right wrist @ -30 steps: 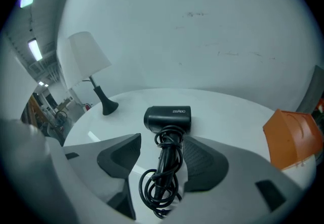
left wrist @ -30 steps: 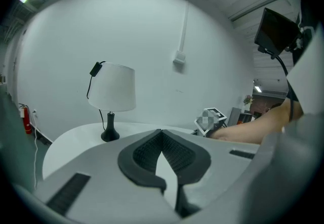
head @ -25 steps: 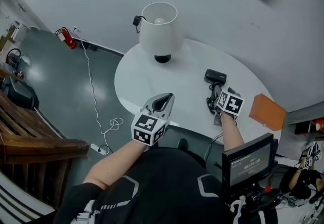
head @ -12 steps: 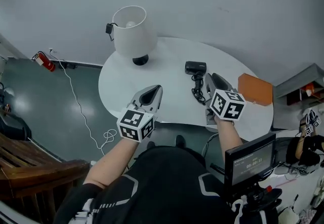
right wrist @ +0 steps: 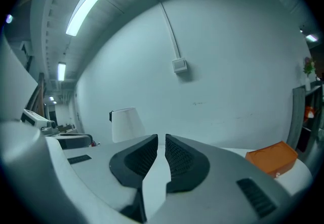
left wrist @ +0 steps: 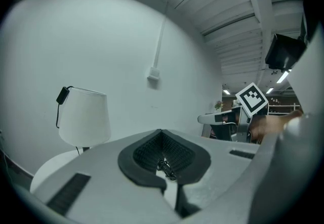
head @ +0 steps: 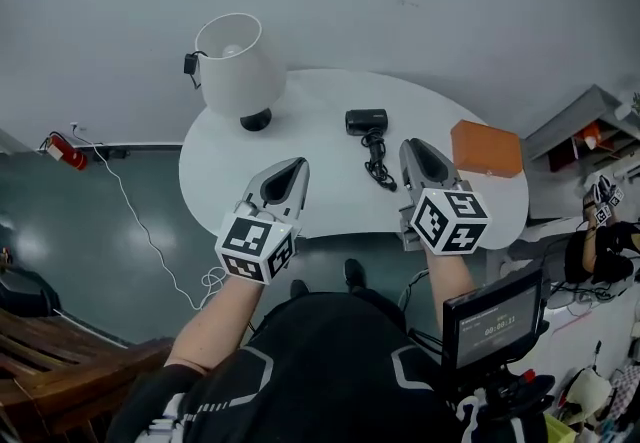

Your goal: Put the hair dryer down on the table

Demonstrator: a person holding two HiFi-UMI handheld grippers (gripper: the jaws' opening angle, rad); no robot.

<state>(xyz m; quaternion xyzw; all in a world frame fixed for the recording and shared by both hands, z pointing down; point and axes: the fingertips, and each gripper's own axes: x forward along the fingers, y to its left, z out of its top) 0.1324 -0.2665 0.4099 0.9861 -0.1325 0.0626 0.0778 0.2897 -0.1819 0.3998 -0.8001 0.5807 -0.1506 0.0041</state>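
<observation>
We judge that the task is almost finished, because the hair dryer [head: 366,121] lies already on the white table [head: 300,136], near its far edge, with the black cord [head: 379,164] curling from it toward us. No claw is touching it. The right gripper [head: 412,147] hangs above the table's near right part, just beside the cord's end but apart from the dryer body. Its jaws are closing, with only a narrow slit between the ribbed pads, and nothing stands in that slit. The left gripper [head: 297,165] hovers above the near left part of the table, well apart from the dryer, with its jaws together and holding nothing. In the left gripper view a small dark tangle shows through the hollow of its pads. This is probably the cord lying farther on the table, but the view is too poor there for us to be sure. The lamp [head: 236,59] stands at the table's far left and an orange flat thing [head: 486,147] lies at its right edge, both apart from the dryer. What is left, as we see it, is only to take both claws away from the table.
</observation>
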